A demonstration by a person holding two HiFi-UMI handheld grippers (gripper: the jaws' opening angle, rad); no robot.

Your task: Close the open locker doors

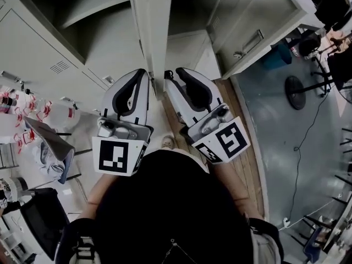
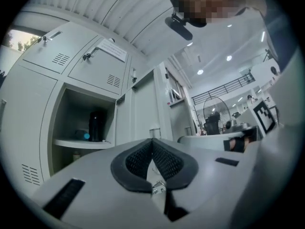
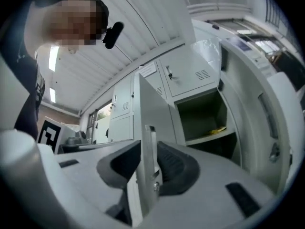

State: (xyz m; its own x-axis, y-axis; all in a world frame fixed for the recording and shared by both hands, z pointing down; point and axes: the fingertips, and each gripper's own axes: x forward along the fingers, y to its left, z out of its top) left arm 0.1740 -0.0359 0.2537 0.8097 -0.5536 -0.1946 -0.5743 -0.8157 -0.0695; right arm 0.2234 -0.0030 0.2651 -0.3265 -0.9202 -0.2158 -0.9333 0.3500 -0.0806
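Note:
A grey locker door (image 1: 151,32) stands open edge-on toward me, between two open compartments. My right gripper (image 1: 169,73) is at its free edge. In the right gripper view the door's edge (image 3: 152,109) and its latch plate run up between the jaws of the right gripper (image 3: 148,143). The jaws stand apart, with a pad close on either side. My left gripper (image 1: 144,71) hangs just left of the door, shut on nothing. In the left gripper view the tips of the left gripper (image 2: 152,141) meet in front of the same door (image 2: 143,113). A second door (image 1: 258,21) hangs open at right.
The left compartment holds a black bottle (image 2: 96,126). A yellow item (image 3: 217,129) lies on the right compartment's shelf. A table with bottles (image 1: 33,111) stands at left. A chair base (image 1: 297,92), a blue bin (image 1: 275,56) and a cable are on the floor at right.

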